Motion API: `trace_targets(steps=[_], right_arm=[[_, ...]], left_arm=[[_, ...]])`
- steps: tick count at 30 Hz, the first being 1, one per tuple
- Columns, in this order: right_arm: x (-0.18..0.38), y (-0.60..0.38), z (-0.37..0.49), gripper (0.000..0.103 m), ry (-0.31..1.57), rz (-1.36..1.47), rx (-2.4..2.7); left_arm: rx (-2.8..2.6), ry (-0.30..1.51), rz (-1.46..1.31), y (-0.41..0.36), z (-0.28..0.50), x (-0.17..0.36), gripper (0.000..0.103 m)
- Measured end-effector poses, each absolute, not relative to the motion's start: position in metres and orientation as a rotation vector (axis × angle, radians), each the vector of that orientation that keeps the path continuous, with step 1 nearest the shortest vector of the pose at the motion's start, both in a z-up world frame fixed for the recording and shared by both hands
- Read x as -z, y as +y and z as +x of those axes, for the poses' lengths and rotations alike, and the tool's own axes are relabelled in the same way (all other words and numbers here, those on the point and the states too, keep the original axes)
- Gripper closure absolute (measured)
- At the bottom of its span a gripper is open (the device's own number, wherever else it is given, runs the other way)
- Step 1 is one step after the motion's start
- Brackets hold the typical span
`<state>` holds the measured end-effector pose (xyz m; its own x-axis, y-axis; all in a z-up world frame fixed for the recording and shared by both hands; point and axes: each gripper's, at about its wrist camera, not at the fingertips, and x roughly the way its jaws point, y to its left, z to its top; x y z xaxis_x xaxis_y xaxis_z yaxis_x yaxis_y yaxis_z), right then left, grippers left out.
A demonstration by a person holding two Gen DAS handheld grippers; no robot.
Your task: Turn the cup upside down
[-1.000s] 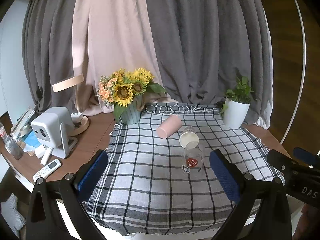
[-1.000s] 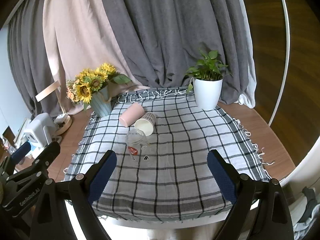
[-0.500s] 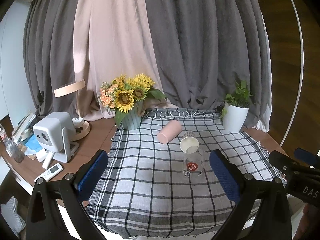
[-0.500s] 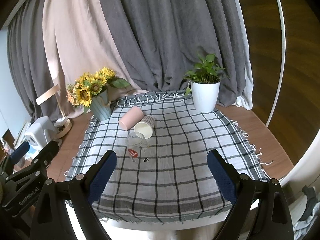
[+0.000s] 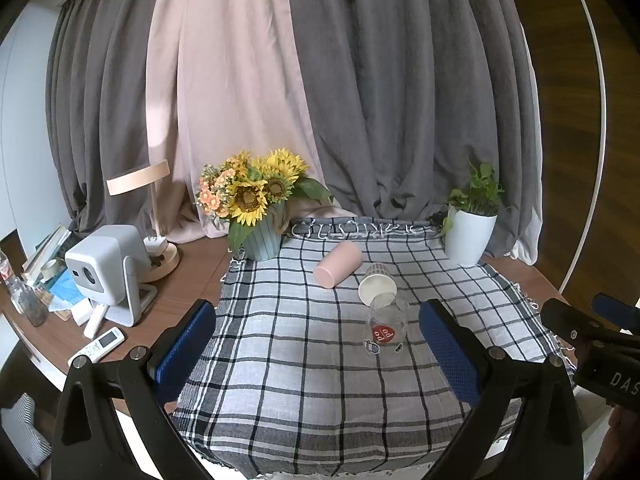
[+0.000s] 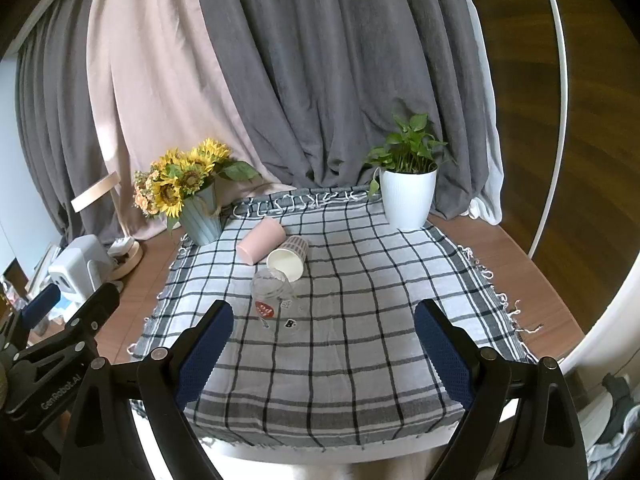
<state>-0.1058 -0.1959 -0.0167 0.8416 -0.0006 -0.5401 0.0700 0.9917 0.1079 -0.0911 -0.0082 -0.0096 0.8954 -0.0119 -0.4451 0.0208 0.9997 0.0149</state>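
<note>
Three cups lie on their sides on the checked cloth [image 5: 280, 360]: a pink cup [image 5: 338, 264], a patterned paper cup [image 5: 377, 285] with its white mouth facing me, and a clear glass cup [image 5: 387, 326] with a red sticker. They also show in the right wrist view: the pink cup [image 6: 261, 245], the paper cup [image 6: 289, 258] and the glass cup [image 6: 276, 300]. My left gripper [image 5: 318, 350] is open and empty, short of the cups. My right gripper [image 6: 325, 350] is open and empty, near the cloth's front edge.
A sunflower vase [image 5: 262, 236] stands at the cloth's back left, a white potted plant [image 5: 470, 236] at the back right. A projector [image 5: 106, 268], a lamp [image 5: 138, 178] and a remote [image 5: 98, 346] sit on the wooden table to the left. Curtains hang behind.
Both grippers have risen and drawn back a little, so the table sits lower and farther in both views. The cups have not moved.
</note>
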Motion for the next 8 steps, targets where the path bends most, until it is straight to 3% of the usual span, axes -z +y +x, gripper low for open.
trace_targets(steps=[8], right_arm=[[0.0174, -0.1964, -0.1061, 0.011, 0.568, 0.125, 0.037]], left_arm=[[0.017, 0.463, 0.023, -0.0091, -0.0903, 0.0100, 0.000]])
